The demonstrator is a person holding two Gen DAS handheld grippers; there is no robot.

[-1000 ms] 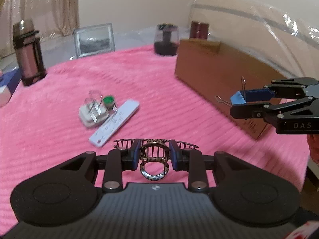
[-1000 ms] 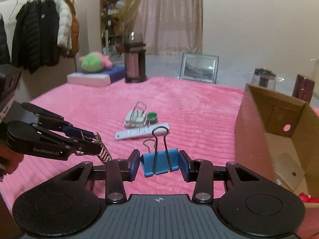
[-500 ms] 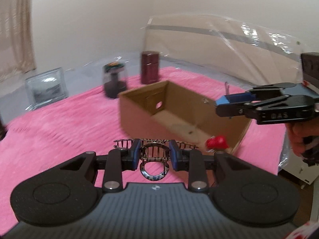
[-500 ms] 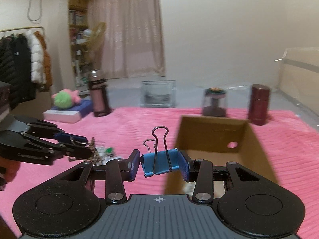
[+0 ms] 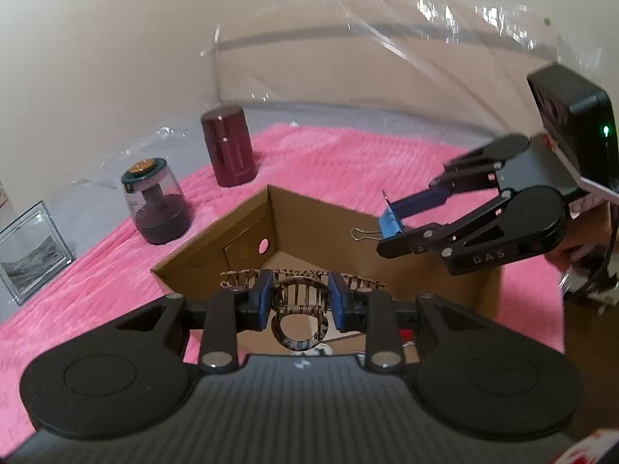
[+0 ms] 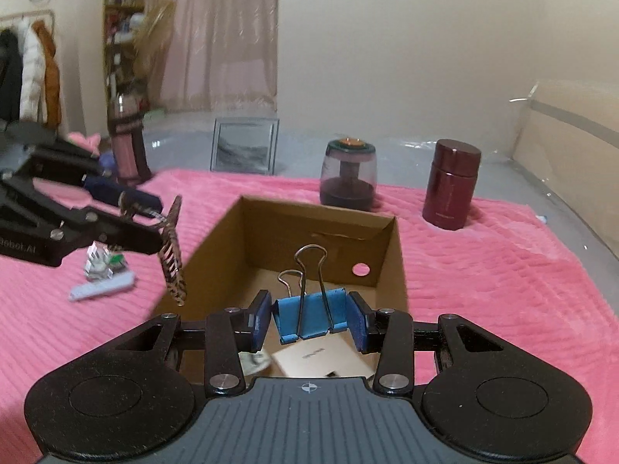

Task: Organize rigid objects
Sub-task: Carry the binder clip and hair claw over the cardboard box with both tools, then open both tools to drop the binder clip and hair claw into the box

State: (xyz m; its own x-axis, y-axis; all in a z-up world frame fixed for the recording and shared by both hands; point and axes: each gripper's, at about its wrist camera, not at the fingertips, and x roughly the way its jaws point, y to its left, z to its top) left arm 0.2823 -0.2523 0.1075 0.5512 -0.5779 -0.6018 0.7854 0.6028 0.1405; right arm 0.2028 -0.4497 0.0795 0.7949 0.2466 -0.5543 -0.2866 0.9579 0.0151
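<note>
The left gripper [image 5: 298, 301] had its fingers clamped narrowly on a striped hair claw [image 5: 298, 319], held over the open box [image 5: 216, 245]. The right gripper [image 6: 308, 319] had its fingers closed partway on a blue binder clip [image 6: 309, 315], also above the box.

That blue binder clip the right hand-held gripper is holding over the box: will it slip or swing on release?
Probably stiff: the blue binder clip keeps its folded shape between the right hand-held gripper pads. Its wire handles stand free above and may flop. It looks light, so it should drop into the cardboard box without rolling.
</note>
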